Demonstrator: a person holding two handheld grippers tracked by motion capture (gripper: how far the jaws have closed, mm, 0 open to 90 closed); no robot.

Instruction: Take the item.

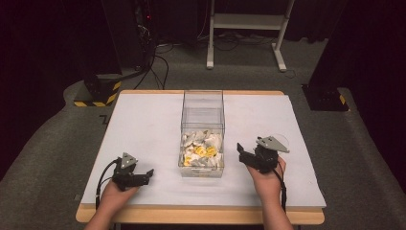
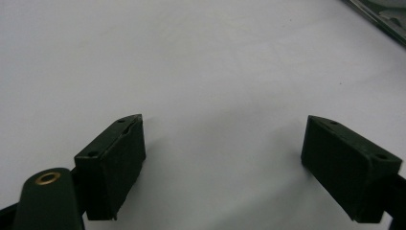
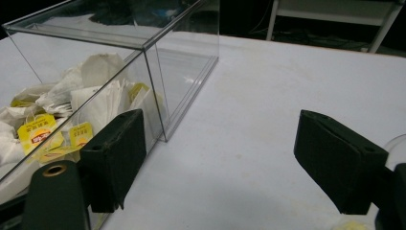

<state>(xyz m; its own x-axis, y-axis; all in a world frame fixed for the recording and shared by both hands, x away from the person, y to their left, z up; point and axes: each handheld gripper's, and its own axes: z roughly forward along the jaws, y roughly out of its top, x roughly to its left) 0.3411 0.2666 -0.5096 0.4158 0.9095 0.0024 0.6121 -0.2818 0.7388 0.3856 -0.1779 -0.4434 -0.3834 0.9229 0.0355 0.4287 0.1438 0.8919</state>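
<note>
White table [image 1: 143, 143] under dim light: the clear box [image 1: 203, 103] of tea bags [image 1: 202, 149] sits mid-frame. Right claw [image 1: 245, 154], spread and empty, hovers just right of it; left claw [image 1: 146, 175], also spread, rests lower left. Reaching in low could knock the box's thin wall and shove it.

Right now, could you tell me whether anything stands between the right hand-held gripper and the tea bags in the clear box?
Yes: the clear plastic box's side wall stands between the right hand-held gripper and the white tea bags with yellow tags. The box's top looks open, so nothing visible blocks a reach from above.
</note>
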